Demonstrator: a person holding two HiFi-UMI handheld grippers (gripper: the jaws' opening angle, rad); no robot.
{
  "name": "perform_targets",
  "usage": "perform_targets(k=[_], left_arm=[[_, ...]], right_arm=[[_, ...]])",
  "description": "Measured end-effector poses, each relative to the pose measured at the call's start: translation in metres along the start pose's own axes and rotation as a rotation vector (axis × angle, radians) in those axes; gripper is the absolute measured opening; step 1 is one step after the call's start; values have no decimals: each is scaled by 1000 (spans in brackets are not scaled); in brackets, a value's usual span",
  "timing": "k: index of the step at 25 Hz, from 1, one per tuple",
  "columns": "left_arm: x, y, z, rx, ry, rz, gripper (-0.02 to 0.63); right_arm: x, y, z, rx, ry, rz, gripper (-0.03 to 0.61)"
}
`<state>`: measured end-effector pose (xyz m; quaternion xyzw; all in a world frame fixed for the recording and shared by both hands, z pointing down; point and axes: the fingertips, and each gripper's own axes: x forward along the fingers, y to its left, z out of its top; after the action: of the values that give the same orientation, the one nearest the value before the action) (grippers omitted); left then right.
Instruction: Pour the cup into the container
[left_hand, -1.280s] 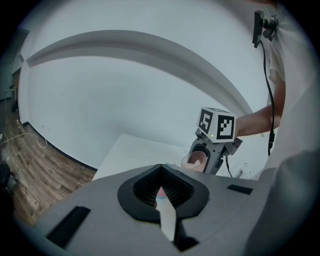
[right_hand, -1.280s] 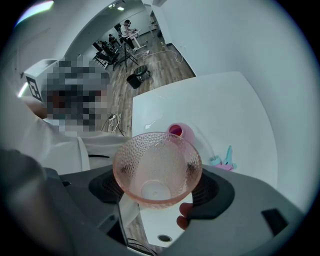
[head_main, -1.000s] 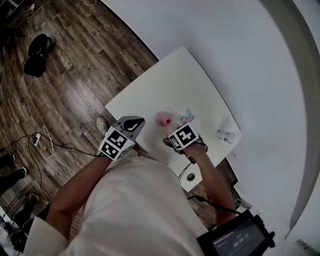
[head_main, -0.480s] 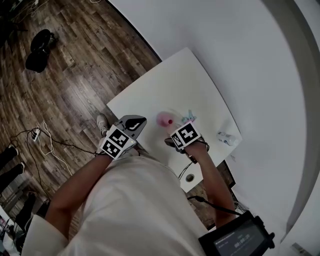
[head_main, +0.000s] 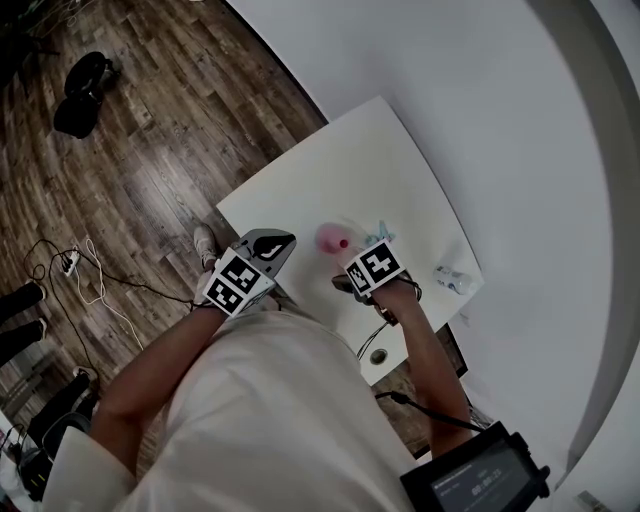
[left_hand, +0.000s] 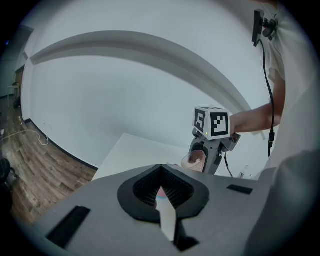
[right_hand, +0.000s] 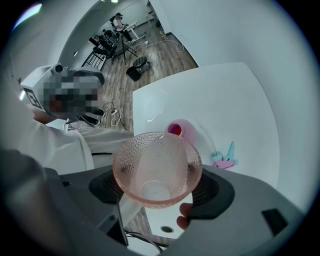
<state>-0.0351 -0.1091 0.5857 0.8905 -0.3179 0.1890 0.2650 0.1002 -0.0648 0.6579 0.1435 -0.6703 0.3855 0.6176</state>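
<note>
Pink glass cup (right_hand: 155, 160) sits clamped in the right gripper (right_hand: 159, 184), mouth facing back along the jaws (base outward). The pink container (right_hand: 180, 131) stands on the table (right_hand: 225, 110) just ahead, near the person's edge. The left gripper (left_hand: 162, 192), farther off, is closed and empty.

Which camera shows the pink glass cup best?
The right gripper view: the cup fills the centre, mouth facing the camera. The left gripper view shows it small, from the side; the head view hardly shows it.
</note>
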Motion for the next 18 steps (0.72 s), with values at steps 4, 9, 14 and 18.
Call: perform_targets(k=[4, 9, 14, 18], left_arm=[[0, 1, 0, -3, -3, 3, 9], [-1, 3, -1, -9, -6, 4, 9], [0, 2, -3, -9, -8, 1, 10], [0, 1, -5, -11, -10, 2, 10]], right_arm=[[0, 0, 0, -1, 11, 5, 380], [0, 0, 0, -3, 27, 7, 380], [0, 0, -1, -2, 39, 9, 380], [1, -1, -3, -3, 50, 11, 380]])
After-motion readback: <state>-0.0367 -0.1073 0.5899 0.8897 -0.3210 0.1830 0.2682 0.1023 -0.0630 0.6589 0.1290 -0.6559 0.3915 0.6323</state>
